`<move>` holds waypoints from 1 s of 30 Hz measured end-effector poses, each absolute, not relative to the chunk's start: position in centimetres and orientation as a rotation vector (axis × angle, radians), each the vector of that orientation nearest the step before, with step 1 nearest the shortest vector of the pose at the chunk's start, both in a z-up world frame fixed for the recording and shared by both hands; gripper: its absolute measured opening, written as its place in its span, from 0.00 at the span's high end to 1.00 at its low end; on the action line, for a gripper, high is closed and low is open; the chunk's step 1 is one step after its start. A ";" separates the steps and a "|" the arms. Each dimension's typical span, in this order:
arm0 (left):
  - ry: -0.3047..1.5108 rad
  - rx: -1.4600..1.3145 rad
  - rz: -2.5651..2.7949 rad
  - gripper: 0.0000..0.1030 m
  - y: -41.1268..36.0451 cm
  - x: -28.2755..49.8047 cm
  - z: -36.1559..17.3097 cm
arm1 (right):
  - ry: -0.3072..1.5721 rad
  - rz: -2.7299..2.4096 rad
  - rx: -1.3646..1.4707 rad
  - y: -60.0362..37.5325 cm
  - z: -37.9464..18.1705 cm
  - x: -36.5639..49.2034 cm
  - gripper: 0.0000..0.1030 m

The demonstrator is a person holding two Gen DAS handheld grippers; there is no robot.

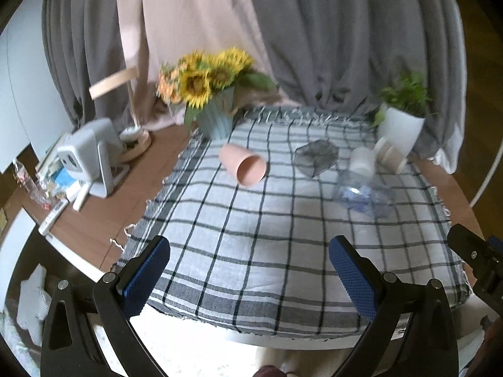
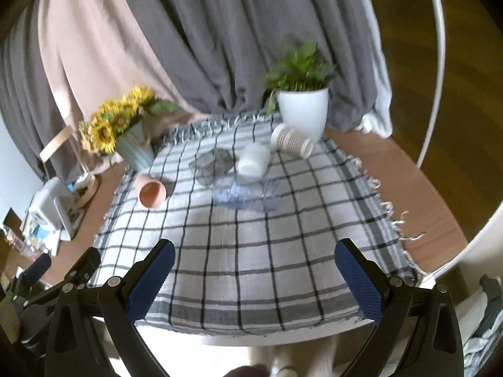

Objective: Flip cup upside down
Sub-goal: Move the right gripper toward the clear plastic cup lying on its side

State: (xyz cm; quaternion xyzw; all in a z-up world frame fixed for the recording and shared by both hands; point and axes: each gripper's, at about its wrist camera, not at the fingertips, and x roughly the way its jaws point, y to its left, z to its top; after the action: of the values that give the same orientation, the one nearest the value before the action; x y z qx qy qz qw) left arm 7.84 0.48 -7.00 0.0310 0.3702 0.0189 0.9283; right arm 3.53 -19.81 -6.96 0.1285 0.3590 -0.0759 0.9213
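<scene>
Pink cup is lying on its side on the checked cloth, well ahead of the left gripper and a bit left of its jaws, so nothing's flipped yet and the grab and turn are all still to do. Both sets of jaws are spread wide and empty, right gripper included. The right view shows the clear cup sharper; the left view shows the counter clutter beside the cloth more fully.

Left gripper: fingers spread wide, nothing between them. Right gripper: fingers spread wide, nothing held, beside the left.
</scene>
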 end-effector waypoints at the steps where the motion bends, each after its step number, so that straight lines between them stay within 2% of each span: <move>1: 0.774 0.061 0.044 0.00 0.6 8.4 -7.3 | 0.749 -0.155 0.265 -20.0 -6.9 4.0 0.01; 13: 0.949 0.076 0.053 0.00 -0.4 15.4 -11.0 | 0.985 -0.084 0.189 -19.5 -10.1 14.2 0.01; 19: 1.094 -0.080 0.142 0.00 -1.1 17.2 -14.3 | 1.113 -0.027 0.044 -19.9 -11.5 18.9 0.01; 30: 1.151 -0.178 0.378 0.00 -4.3 18.4 -16.7 | 1.212 0.222 -0.207 -20.6 -13.9 26.5 0.01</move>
State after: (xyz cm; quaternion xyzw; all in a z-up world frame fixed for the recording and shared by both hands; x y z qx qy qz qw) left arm 18.42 -4.28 -16.74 -0.0838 0.5403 0.1772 0.8183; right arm 26.48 -20.62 -13.86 -0.0971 0.5672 0.1041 0.8112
